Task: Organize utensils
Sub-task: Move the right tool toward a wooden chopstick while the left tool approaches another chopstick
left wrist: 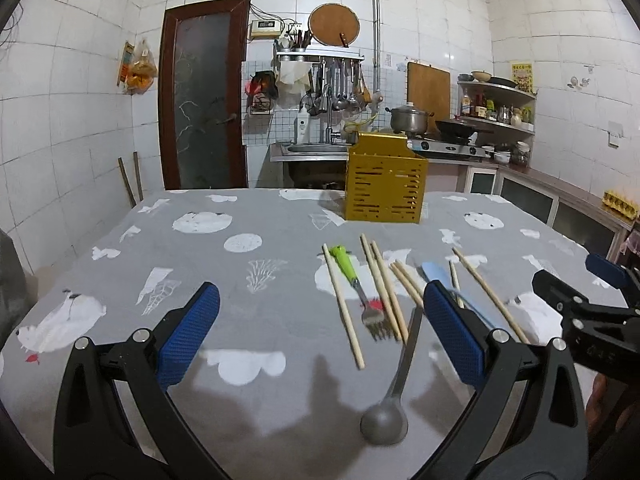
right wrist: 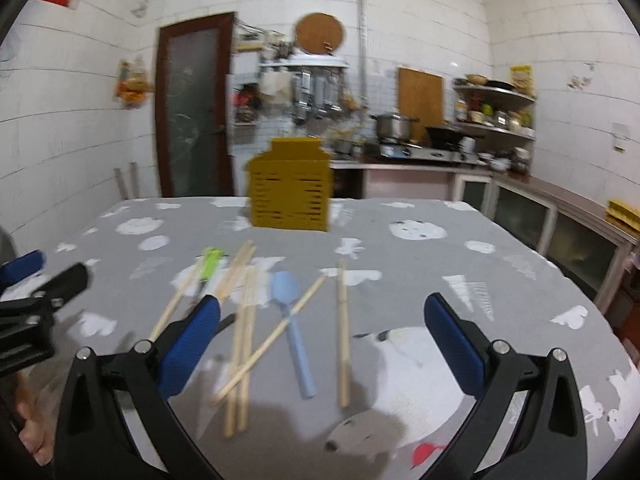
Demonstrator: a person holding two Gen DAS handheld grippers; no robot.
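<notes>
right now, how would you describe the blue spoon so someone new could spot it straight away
Start at the yellow holder standing at the far side of the grey table; the loose utensils lie in front of it. Among the pale wooden chopsticks lies the blue spoon, bowl towards the holder, the only light blue piece, with one chopstick lying across its handle.

Black grippers [left wrist: 320, 328] — seemingly ribbed blue pads [left wrist: 190, 334]

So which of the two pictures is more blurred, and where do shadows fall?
The right wrist view is more blurred: the yellow holder and chopsticks look smeared. The left wrist view is sharper, and the gripper's dark shadows fall on the tablecloth near the metal spoon. Both bend the walls.
</notes>
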